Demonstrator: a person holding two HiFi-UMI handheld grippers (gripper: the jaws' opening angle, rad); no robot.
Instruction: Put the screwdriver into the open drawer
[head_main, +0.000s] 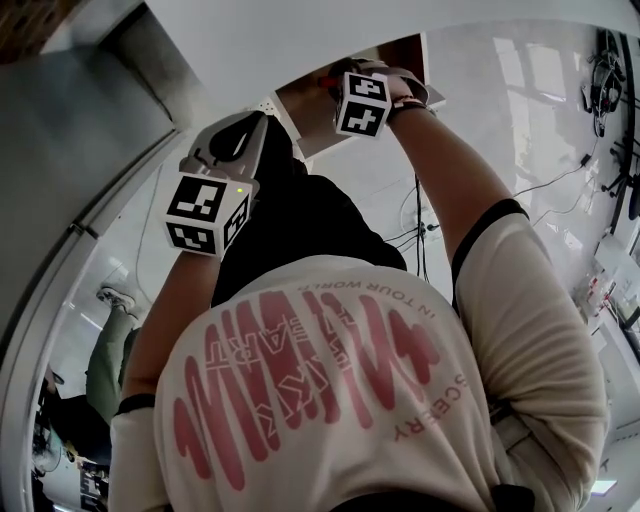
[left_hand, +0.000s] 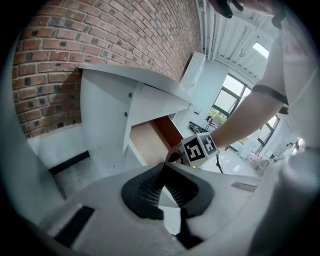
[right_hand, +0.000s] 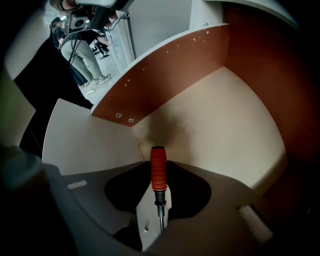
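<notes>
My right gripper (right_hand: 159, 167) points steeply down into the open drawer (right_hand: 215, 120), which has a pale floor and brown side walls. It is shut on the screwdriver (right_hand: 158, 175): the jaws pinch the metal shaft and the orange-red ribbed handle sticks out ahead, a little above the drawer floor. In the head view its marker cube (head_main: 362, 105) sits over the drawer (head_main: 318, 100), with the jaws hidden. My left gripper (left_hand: 164, 167) hangs outside the drawer, empty, its ribbed pads meeting at the tips. Its cube (head_main: 205, 212) is lower left in the head view.
The drawer (left_hand: 152, 140) slides out of a white cabinet (left_hand: 107, 110) against a red brick wall (left_hand: 75, 45). Cables (head_main: 420, 225) trail over the glossy white floor. Another person (right_hand: 85, 55) stands further back, with more equipment nearby.
</notes>
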